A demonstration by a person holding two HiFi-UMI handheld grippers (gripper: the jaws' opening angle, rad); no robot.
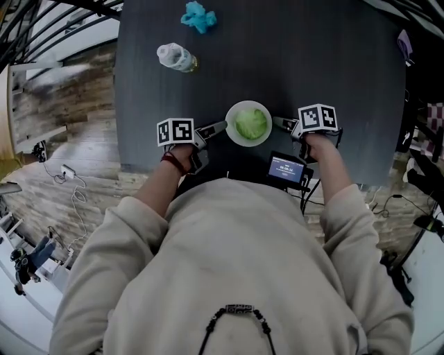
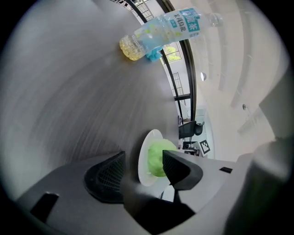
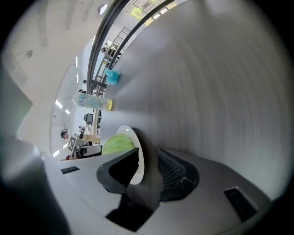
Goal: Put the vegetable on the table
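Note:
A white plate (image 1: 232, 133) with a green lettuce leaf (image 1: 250, 123) rests on the dark table (image 1: 319, 62) near its front edge. My left gripper (image 1: 218, 128) is at the plate's left rim. In the left gripper view it (image 2: 144, 153) is open, with the plate rim (image 2: 143, 160) and the lettuce (image 2: 158, 158) between its jaws and untouched by the pads. My right gripper (image 1: 279, 123) is at the plate's right rim. In the right gripper view it (image 3: 148, 151) straddles the rim (image 3: 138, 153), with a gap to one pad.
A clear plastic bottle (image 1: 177, 57) lies at the back left of the table, with a teal cloth (image 1: 198, 16) behind it. A small device with a lit screen (image 1: 286, 168) sits at the front edge, by the person's right arm. Wooden floor lies left of the table.

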